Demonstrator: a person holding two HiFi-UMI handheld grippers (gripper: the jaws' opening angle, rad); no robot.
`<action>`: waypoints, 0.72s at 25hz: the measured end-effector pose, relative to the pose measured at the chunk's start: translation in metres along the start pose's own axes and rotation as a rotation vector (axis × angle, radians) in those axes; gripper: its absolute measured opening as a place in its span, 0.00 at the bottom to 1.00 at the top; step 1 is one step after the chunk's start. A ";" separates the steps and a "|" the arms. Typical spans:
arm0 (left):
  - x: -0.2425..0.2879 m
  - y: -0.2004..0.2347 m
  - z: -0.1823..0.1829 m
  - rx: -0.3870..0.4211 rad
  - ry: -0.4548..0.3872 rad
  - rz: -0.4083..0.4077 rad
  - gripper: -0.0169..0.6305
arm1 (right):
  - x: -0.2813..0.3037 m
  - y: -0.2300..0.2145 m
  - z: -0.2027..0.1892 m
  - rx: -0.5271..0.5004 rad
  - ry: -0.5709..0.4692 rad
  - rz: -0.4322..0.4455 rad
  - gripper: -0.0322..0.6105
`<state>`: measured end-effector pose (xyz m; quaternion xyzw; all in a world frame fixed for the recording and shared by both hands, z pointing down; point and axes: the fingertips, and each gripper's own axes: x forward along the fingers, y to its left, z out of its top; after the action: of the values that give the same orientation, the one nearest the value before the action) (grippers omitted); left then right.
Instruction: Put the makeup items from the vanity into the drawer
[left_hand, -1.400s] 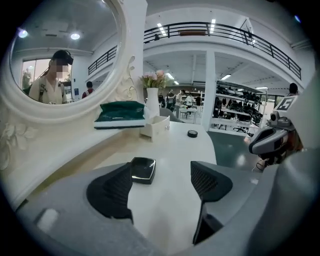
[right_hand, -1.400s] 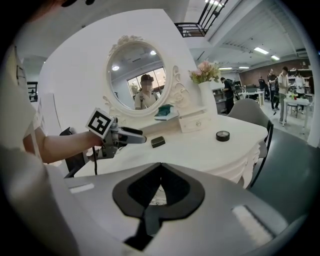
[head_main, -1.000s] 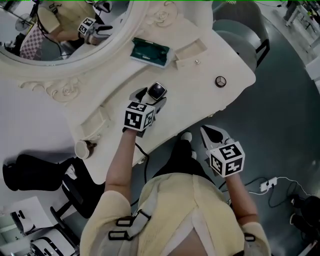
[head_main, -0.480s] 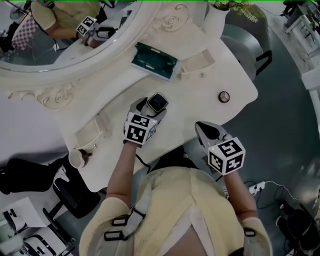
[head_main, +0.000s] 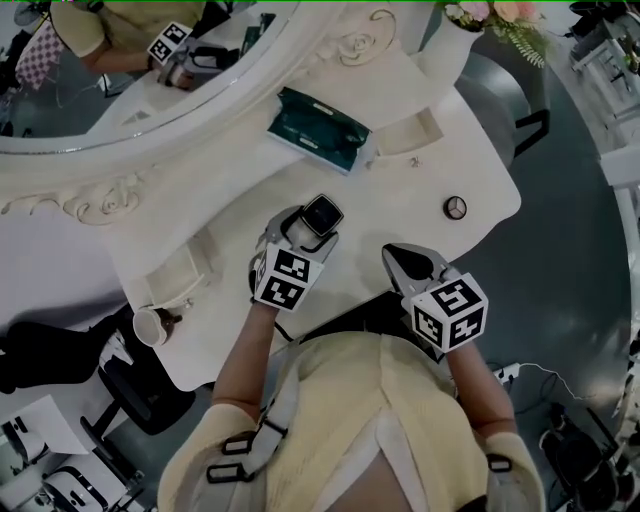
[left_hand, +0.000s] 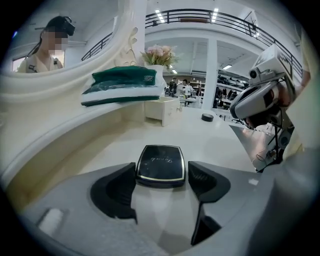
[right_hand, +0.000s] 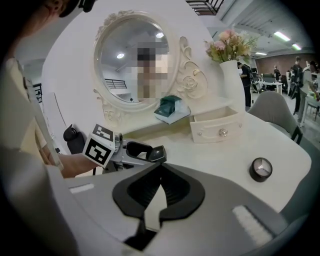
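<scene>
Left gripper (left_hand: 161, 176) closing round the compact (head_main: 322, 214) lying mid-vanity (head_main: 400, 200), pads not clamped yet, right gripper (right_hand: 161, 165) shut and empty: pickup step, next needs a firm pinch, then carry to the drawer (right_hand: 216, 132).

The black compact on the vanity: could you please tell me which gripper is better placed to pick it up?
Left. The compact lies between the tongs of the left gripper, which are closing round it. The right gripper, tongs together, is off by the vanity's front edge.
</scene>
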<state>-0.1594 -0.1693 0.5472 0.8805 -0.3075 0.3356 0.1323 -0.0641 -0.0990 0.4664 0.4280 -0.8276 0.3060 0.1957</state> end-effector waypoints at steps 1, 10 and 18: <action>-0.001 0.001 0.001 0.000 -0.003 0.008 0.54 | 0.000 -0.002 0.001 -0.004 0.005 0.003 0.05; -0.011 0.000 0.012 -0.020 -0.024 0.050 0.49 | -0.004 -0.027 0.011 -0.031 0.019 0.062 0.05; -0.020 -0.042 0.064 0.044 -0.041 0.108 0.49 | -0.036 -0.078 0.027 -0.059 -0.013 0.091 0.05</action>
<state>-0.1123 -0.1562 0.4855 0.8721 -0.3496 0.3308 0.0882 0.0188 -0.1313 0.4516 0.3861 -0.8561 0.2872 0.1886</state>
